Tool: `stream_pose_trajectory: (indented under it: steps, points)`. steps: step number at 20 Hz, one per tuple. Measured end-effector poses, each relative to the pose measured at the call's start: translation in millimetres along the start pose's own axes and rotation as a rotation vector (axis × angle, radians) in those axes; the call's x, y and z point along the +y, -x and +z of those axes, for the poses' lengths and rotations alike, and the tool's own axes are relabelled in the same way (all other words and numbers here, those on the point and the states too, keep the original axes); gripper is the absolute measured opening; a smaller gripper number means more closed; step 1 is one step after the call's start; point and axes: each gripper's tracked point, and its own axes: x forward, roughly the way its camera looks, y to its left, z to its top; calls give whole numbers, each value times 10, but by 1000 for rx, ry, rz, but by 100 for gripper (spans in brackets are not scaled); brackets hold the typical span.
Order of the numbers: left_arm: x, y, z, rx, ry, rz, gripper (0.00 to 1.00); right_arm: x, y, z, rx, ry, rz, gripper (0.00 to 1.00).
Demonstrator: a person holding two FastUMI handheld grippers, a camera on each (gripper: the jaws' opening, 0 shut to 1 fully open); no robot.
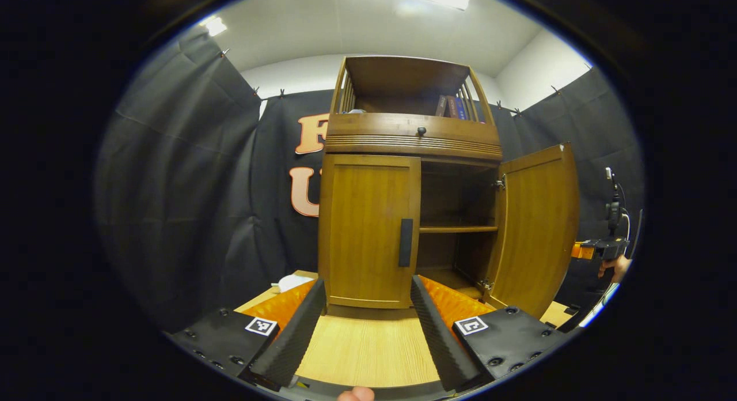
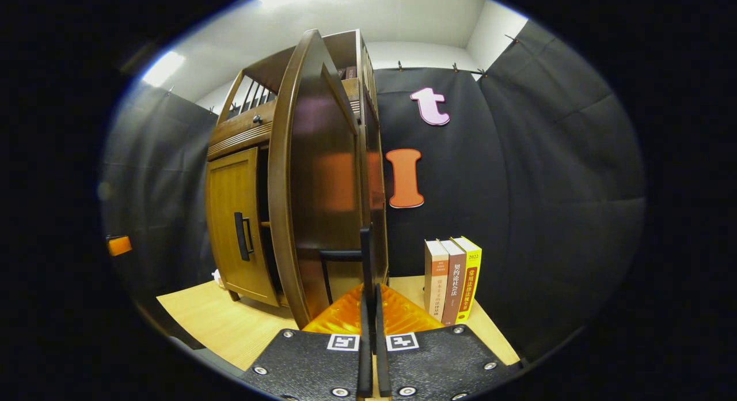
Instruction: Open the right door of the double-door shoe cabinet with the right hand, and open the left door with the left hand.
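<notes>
1. In the left gripper view we see the right door [image 1: 538, 228] of the shoe cabinet [image 1: 411, 136] swung wide, right of frame centre, leaving the shelf [image 1: 458, 229] inside exposed. We judge that half of the task done.

2. The left door [image 1: 368, 231] sits flat and closed at the centre of the frame, its dark handle [image 1: 406, 242] along its right edge. We judge this is what remains.

3. Our left claw [image 1: 368, 326] is spread, fingers apart over the tabletop [image 1: 368, 355] at bottom centre. The door's foot shows between them, and the handle lies above and slightly right of the gap, well apart. We read this as lining up for the approach.

4. In the right gripper view, our right claw [image 2: 369, 343] is pressed together at bottom centre, pinching the thin vertical bar of the right door's handle [image 2: 365, 257], which rises from between the fingers. The door's edge curves up just left of it. We take this grip as what holds the door open.

5. Three books [image 2: 453, 280] stand on the tabletop, lower right of centre, clear of the door.
</notes>
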Motion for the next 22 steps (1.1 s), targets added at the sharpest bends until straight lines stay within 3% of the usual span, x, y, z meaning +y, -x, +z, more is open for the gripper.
stream_pose_trajectory:
  steps: [2, 3, 5, 6, 7, 10, 13, 14, 18, 22]
  points:
    - [67, -20, -9, 1, -1, 17, 95, -24, 2, 3, 9, 7, 28, 3]
    - [104, -27, -22, 6, -1, 26, 93, -8, 2, -5, 13, 8, 50, 9]
    - [137, -37, -30, 11, 6, 36, 93, -27, -14, -40, 29, -3, 75, 6]
    - [149, -46, -43, 13, 10, 37, 99, -43, 18, -148, 73, -11, 78, 6]
    - [171, -51, -38, 12, 11, 42, 96, -61, 103, -261, 119, -8, 73, 10]
    - [198, -60, -40, 10, 11, 46, 99, -107, 365, -286, 118, 34, 25, 14]
    - [173, -82, -68, 20, 14, 33, 93, -123, 655, -218, 85, 43, -78, 14]
    - [150, -102, -77, 29, 17, 27, 96, -95, 754, -204, 82, 55, -112, 13]
    - [-15, -186, -70, 40, 10, -16, 95, 202, 959, -22, 25, 55, -160, 11]
    - [-196, -280, -64, 44, 19, -79, 94, 472, 1070, 202, -35, -10, -162, 41]
